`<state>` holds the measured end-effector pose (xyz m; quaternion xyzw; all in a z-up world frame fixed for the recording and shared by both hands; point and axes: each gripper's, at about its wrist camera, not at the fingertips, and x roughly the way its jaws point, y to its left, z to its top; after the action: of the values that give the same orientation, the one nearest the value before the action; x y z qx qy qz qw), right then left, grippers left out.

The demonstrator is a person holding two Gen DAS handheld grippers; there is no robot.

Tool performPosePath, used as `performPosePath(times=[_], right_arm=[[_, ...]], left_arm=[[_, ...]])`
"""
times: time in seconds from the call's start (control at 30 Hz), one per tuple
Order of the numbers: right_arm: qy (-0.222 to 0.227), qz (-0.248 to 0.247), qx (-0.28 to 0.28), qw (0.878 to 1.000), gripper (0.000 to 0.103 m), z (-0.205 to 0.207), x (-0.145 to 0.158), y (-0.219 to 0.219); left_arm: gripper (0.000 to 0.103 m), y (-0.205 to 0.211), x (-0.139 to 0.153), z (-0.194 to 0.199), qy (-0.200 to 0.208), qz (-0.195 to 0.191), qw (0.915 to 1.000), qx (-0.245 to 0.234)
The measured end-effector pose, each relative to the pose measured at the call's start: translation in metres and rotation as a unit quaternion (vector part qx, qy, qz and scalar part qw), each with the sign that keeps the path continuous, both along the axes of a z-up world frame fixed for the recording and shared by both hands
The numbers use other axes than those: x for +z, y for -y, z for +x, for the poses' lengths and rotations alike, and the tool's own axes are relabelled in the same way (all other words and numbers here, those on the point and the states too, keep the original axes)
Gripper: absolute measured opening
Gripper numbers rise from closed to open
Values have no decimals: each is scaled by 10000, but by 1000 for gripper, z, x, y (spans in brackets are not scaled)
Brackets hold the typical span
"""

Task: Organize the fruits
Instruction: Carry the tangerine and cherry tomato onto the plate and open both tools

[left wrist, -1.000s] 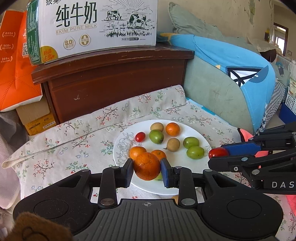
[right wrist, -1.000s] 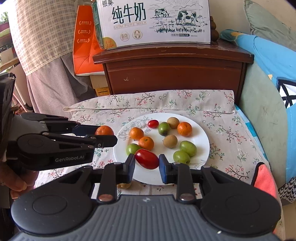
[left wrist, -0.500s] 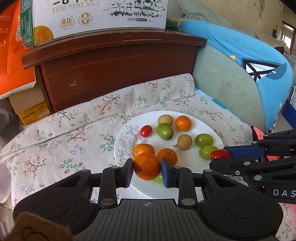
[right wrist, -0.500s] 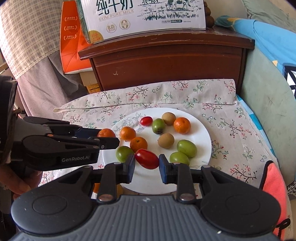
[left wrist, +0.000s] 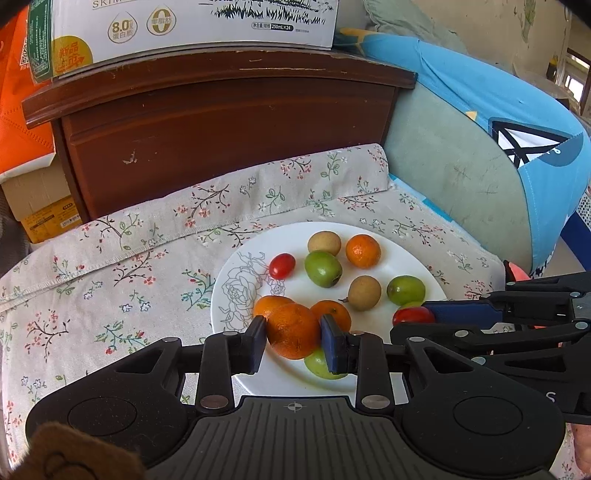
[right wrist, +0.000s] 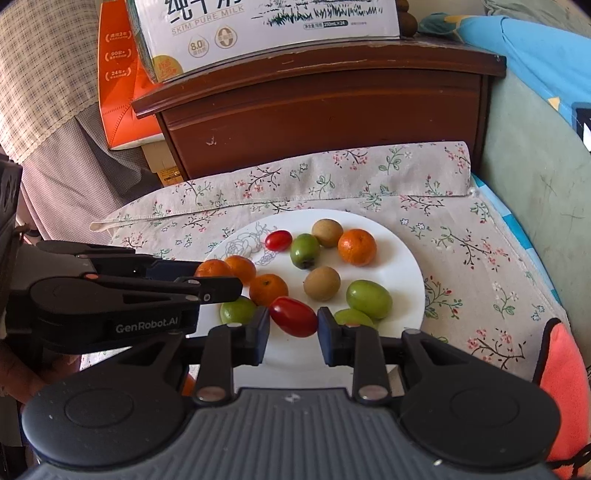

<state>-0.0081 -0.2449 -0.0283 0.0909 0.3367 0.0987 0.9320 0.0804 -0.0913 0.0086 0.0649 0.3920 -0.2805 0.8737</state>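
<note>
A white plate (left wrist: 236, 284) (right wrist: 406, 258) on the floral cloth holds several small fruits: oranges, green ones, brown ones and a cherry tomato (left wrist: 282, 265). My left gripper (left wrist: 293, 338) is shut on an orange (left wrist: 291, 332), low over the plate's near edge. It enters the right wrist view from the left (right wrist: 218, 277), with that orange (right wrist: 212, 268) at its tip. My right gripper (right wrist: 293, 319) is shut on a red cherry tomato (right wrist: 293, 316) over the plate's near side. In the left wrist view the same tomato (left wrist: 412, 315) shows at the right.
A dark wooden cabinet (left wrist: 229, 129) stands behind the cloth with a milk carton box (left wrist: 184, 26) on top. An orange bag (right wrist: 118, 81) and cardboard boxes sit to the left. A green and blue cushion (left wrist: 480, 177) bounds the right side, with a coral cloth (right wrist: 565, 373) near it.
Both grippers have come forward and down toward the plate, so the plate looks larger and closer. Each still holds its fruit.
</note>
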Motion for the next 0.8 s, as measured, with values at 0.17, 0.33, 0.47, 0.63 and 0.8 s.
performPosePath(times=[0.17, 0.33, 0.47, 0.63, 0.8], right_arm=[[81, 177, -149, 9997, 32, 2, 4, 6], [168, 292, -178, 9993, 32, -1, 10, 9], [188, 335, -137, 9992, 32, -6, 14, 10], [108, 254, 39, 9996, 32, -11, 12, 5], [16, 172, 219, 9996, 33, -20, 10, 0]], left_arm=[[34, 1, 9, 0, 163, -139, 9998, 22], [51, -3, 23, -3, 363, -310, 9988, 117], [63, -12, 32, -3, 351, -497, 9978, 262], [72, -21, 38, -6, 324, -452, 9980, 299], [77, -31, 41, -16, 365, -355, 9983, 272]])
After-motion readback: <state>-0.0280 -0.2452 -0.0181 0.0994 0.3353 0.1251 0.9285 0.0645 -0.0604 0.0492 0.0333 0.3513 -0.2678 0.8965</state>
